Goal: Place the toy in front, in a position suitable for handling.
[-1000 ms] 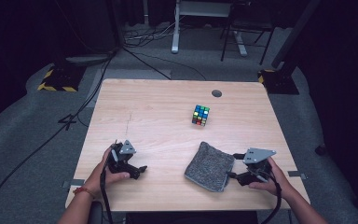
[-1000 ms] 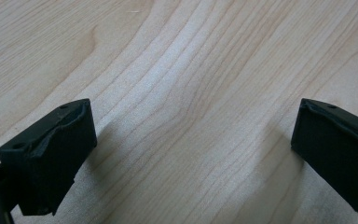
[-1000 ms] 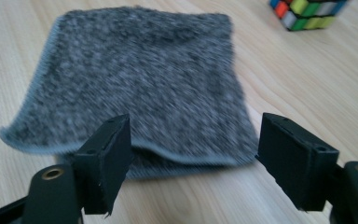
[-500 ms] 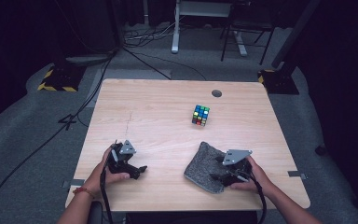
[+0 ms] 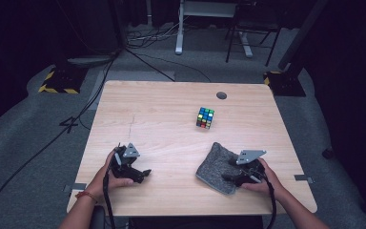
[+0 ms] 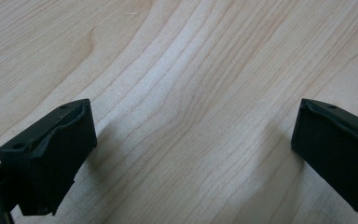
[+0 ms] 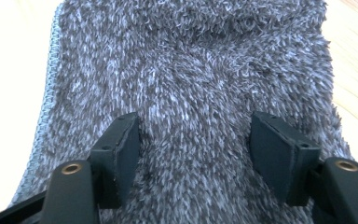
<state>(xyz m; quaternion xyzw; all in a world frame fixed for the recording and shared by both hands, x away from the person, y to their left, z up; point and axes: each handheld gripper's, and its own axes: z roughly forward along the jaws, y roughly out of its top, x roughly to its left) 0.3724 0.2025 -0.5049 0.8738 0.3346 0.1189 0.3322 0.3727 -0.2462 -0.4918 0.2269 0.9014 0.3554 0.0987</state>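
Presently we find the right claw (image 5: 229,175) set down over the grey cloth (image 5: 217,166), which lies on the wooden tabletop (image 5: 171,114) near the person's edge, on the right-hand side. In the right gripper view the cloth (image 7: 191,70) spreads beneath and between the two black jaws, its fuzzy pile rising against their inner faces and a stitched hem running along its left border. The jaws have just been closing, yet a broad gap remains between them and we see no fold pinched: the pads (image 7: 126,154) stand on the pile rather than clamp it. We therefore record the right claw (image 7: 193,154) as moderately wide with the cloth between its jaws, not gripped.

We note the left claw (image 5: 143,174) resting low on the tabletop at the left, well apart from the cloth, held in the person's left hand (image 5: 112,174). The left gripper view shows this claw (image 6: 193,154) with its jaws spread wide and bare wood grain (image 6: 191,70) between them; it holds nothing.

We further observe a multicoloured puzzle cube (image 5: 205,117) standing farther back on the tabletop, beyond the cloth and apart from both claws. A small dark round cap (image 5: 221,95) sits in the surface near the far edge.
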